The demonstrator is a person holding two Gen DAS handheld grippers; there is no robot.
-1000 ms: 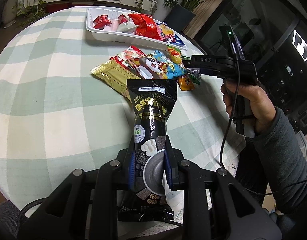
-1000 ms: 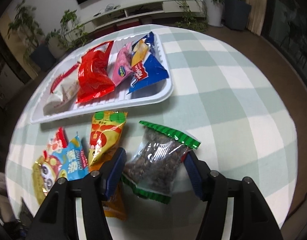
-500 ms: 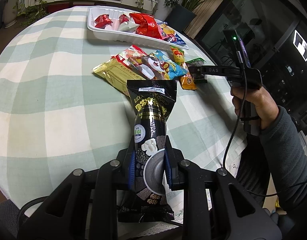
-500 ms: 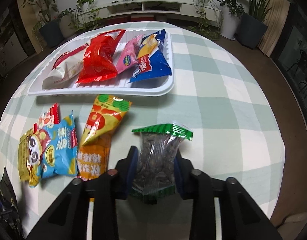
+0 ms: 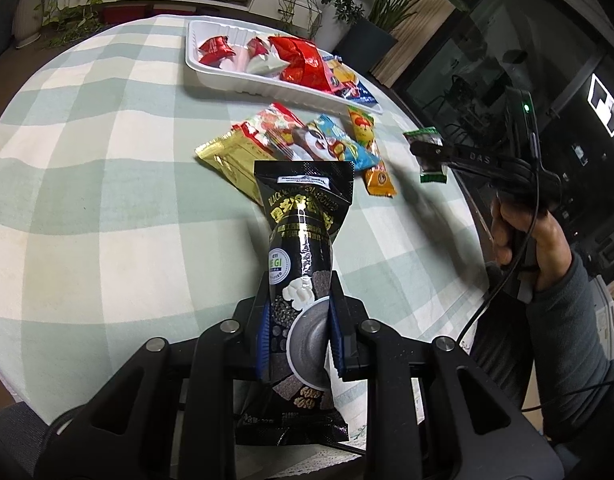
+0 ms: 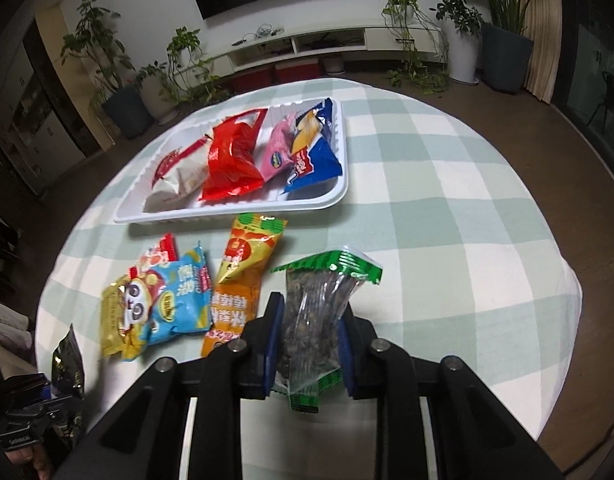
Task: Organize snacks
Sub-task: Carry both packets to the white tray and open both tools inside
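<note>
My left gripper is shut on a tall black snack pouch, held above the near table edge. My right gripper is shut on a clear green-edged bag of seeds, lifted above the table; it also shows in the left wrist view. A white tray at the back of the table holds red, white, pink and blue packets. Between the tray and me lie an orange-yellow packet, a blue packet and a gold packet.
The round table has a green and white checked cloth. Potted plants and a low white shelf stand beyond the table. The person's right hand and cable are at the table's right edge.
My right gripper closed on the seed bag and has lifted it off the table, rising and pulling back. My left gripper holds the black pouch still.
</note>
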